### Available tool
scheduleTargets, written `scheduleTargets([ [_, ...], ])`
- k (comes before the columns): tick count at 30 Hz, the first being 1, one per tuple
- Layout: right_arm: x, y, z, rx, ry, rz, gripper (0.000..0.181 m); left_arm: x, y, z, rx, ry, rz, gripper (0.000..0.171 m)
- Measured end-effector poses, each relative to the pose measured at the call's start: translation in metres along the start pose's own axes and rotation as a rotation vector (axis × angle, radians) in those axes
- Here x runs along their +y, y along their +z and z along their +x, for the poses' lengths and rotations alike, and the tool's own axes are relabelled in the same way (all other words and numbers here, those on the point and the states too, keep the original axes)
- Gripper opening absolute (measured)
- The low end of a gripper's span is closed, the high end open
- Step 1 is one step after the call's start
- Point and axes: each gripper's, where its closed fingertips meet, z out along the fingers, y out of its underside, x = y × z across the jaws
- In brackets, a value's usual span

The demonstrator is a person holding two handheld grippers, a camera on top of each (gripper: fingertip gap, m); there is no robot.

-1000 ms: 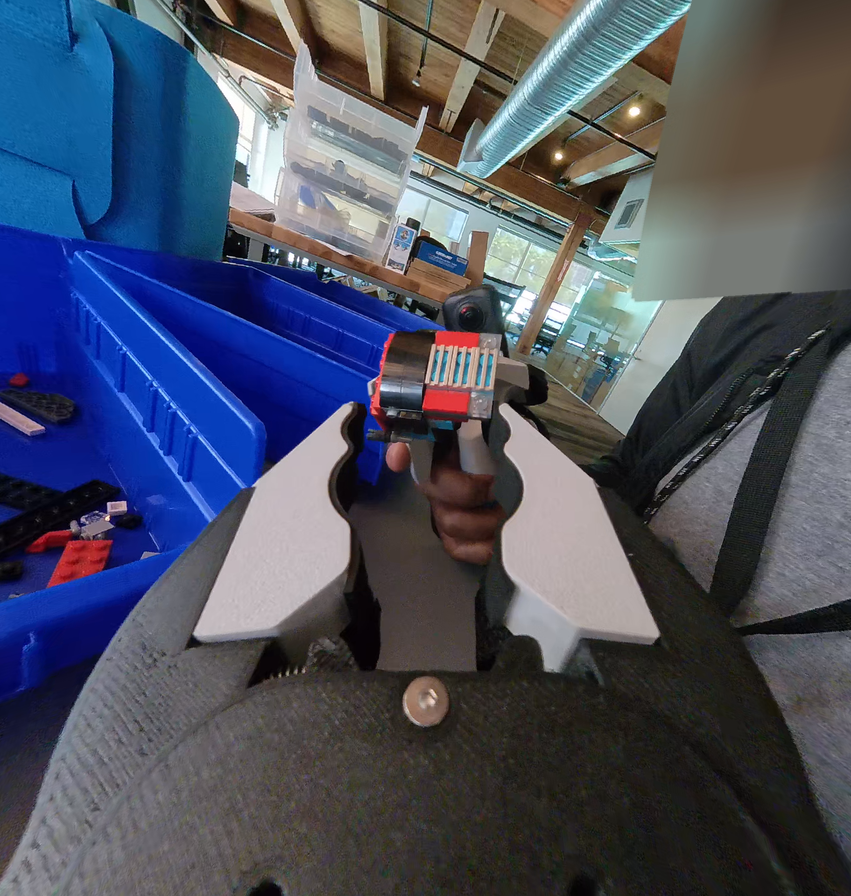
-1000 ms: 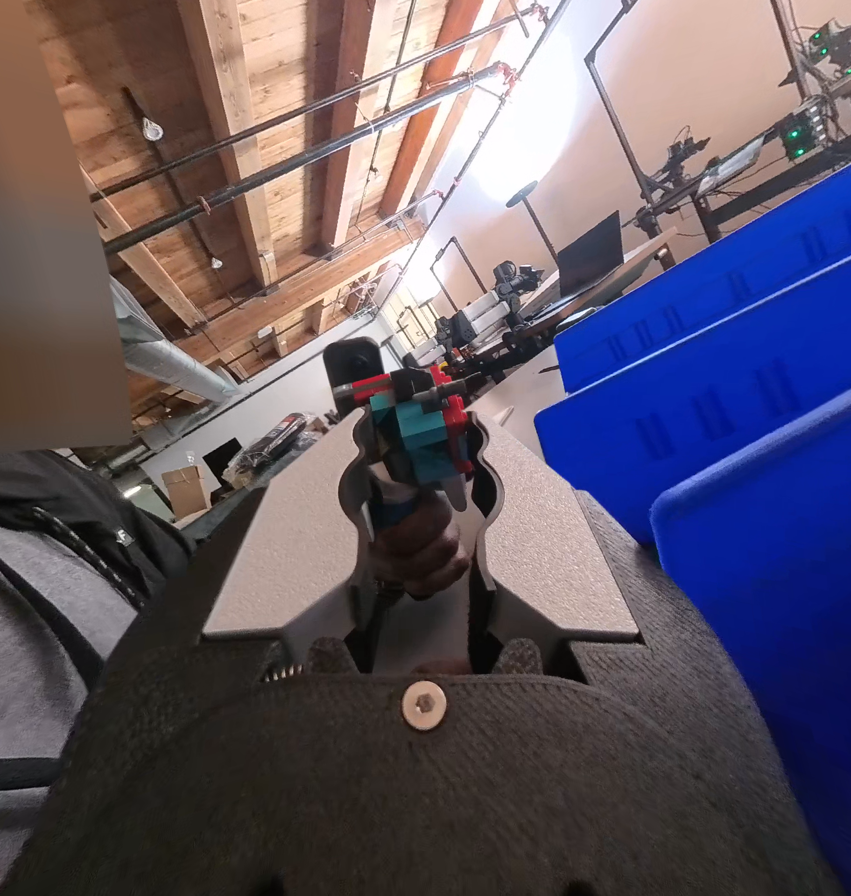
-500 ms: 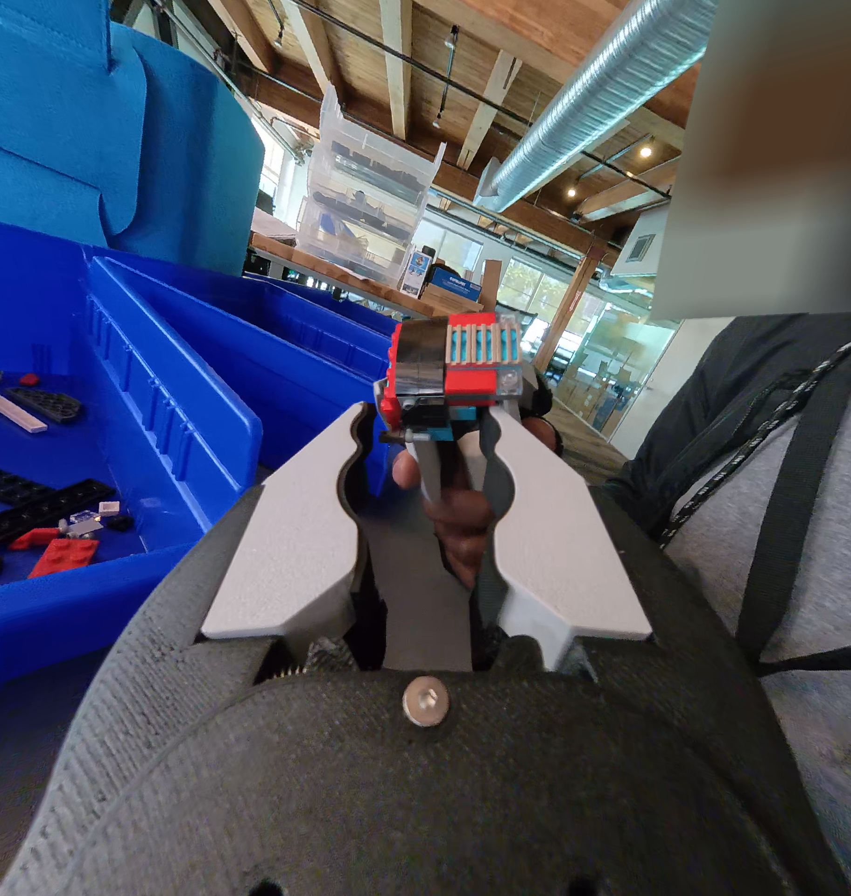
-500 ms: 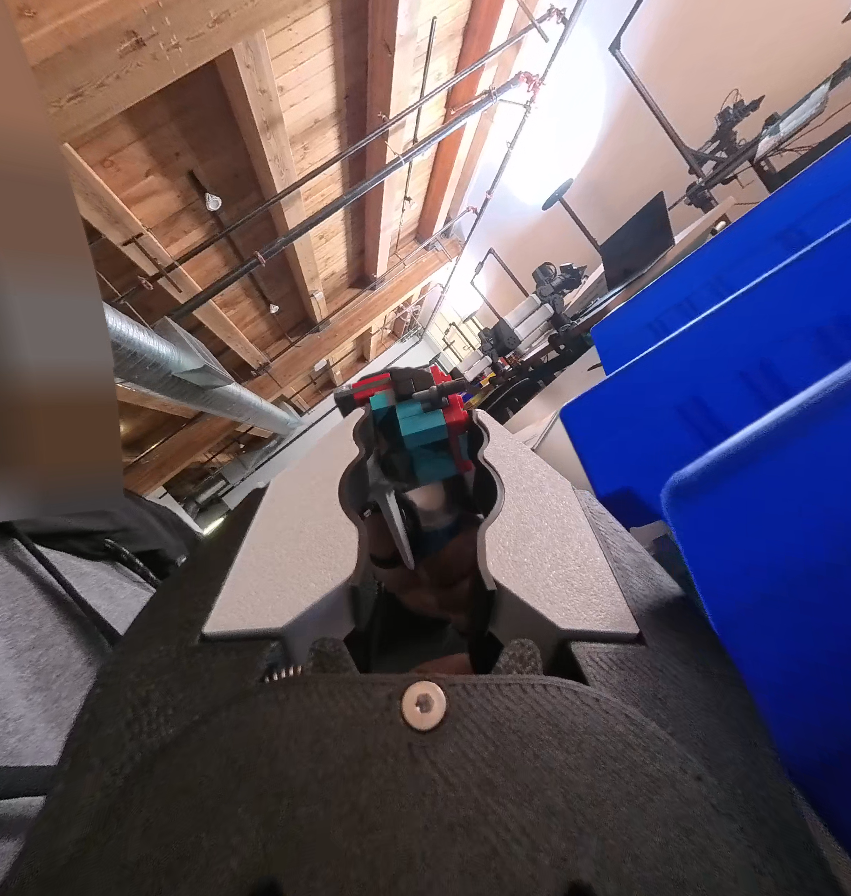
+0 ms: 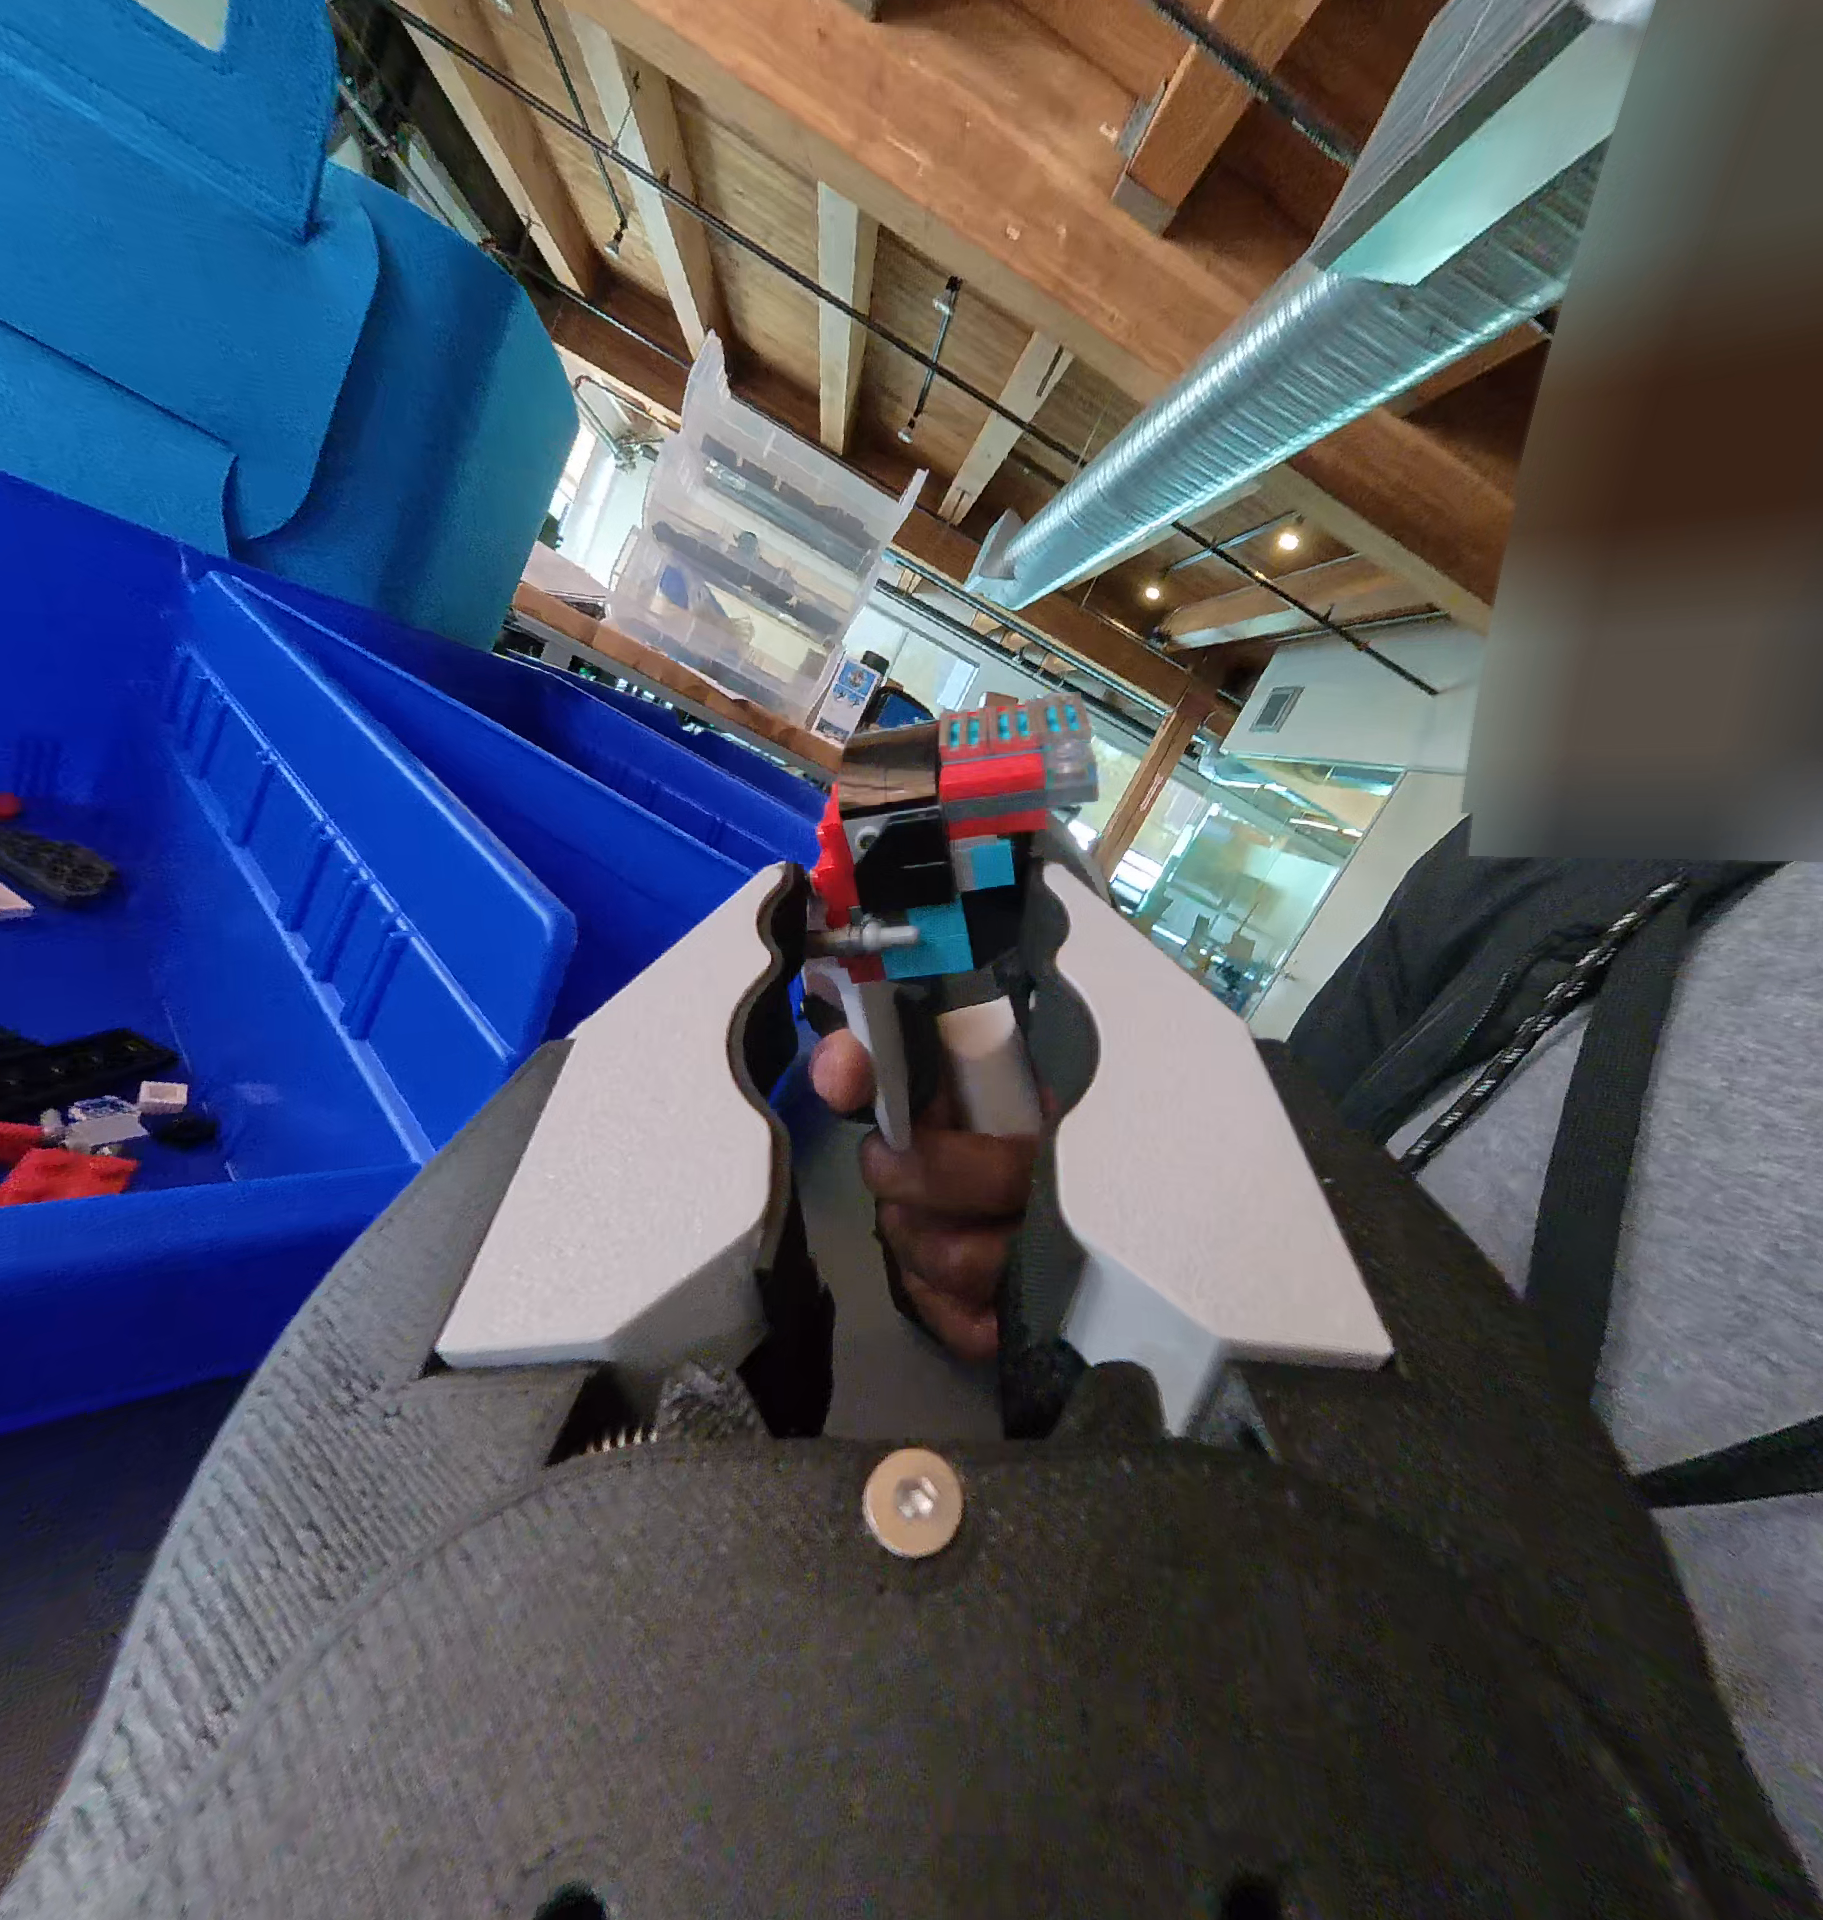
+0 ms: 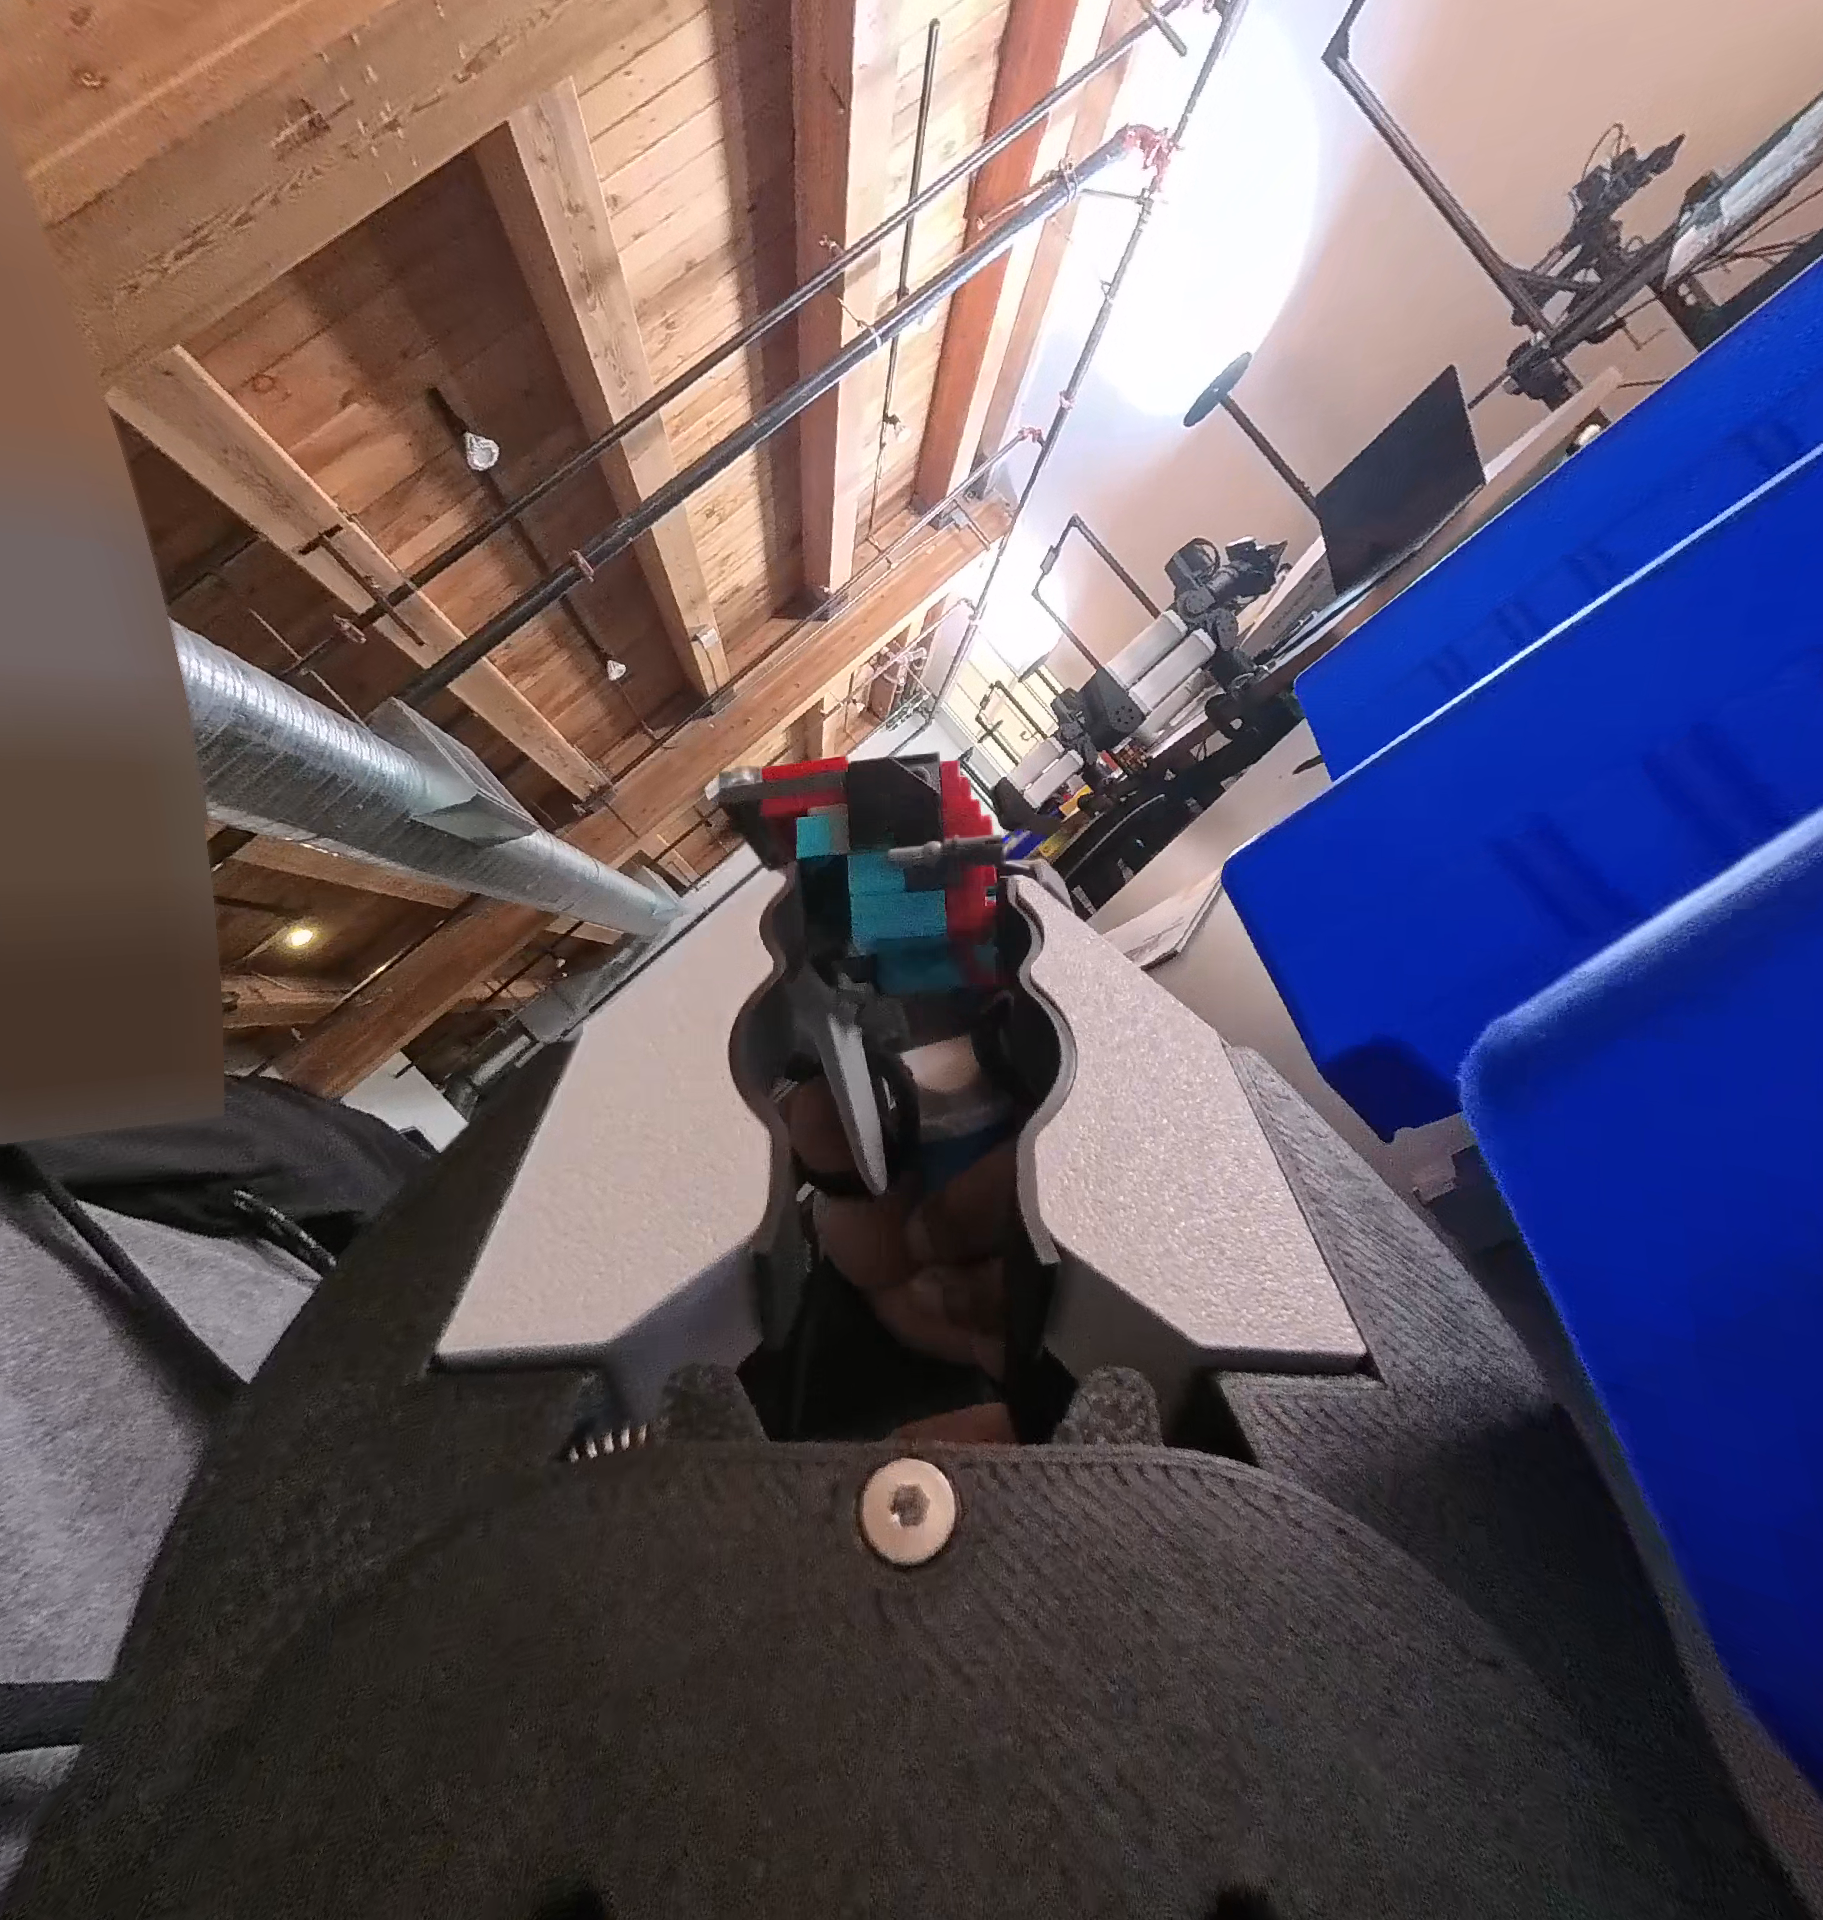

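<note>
A small brick model [image 5: 948,831] in red, teal, black and grey, with a grey peg sticking out of it, is held up in the air. My left gripper [image 5: 922,894] is shut on it at the fingertips. My right gripper [image 6: 902,904] is shut on the same model [image 6: 886,862] from the opposite side. In the left wrist view the right gripper's pale fingers [image 5: 980,1049] and the hand [image 5: 948,1226] on it show below the model. In the right wrist view a finger [image 6: 850,1081] of the left gripper and a hand [image 6: 938,1247] show below it.
Blue bins [image 5: 367,935] stand to the left, one with loose red bricks [image 5: 55,1164] and black plates [image 5: 45,1060]. More blue bins [image 6: 1613,831] stand close on the right. A person's grey top with black straps [image 5: 1665,1143] is near. Clear stacked drawers [image 5: 761,582] stand behind. My left and right fingertips are right by each other.
Both grippers have tilted upward, so more ceiling shows. The model has turned between them: its ribbed top now faces away and its black and teal side faces the left camera.
</note>
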Motion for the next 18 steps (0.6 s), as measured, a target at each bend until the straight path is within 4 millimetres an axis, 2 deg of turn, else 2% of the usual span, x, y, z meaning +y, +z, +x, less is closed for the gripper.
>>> scheduleTargets([
  [18,0.0033,-0.0017,0.0064,0.078,-0.126,-0.049,0.039,0.0006,-0.0048,-0.0048,-0.043,0.066,-0.061,0.041],
])
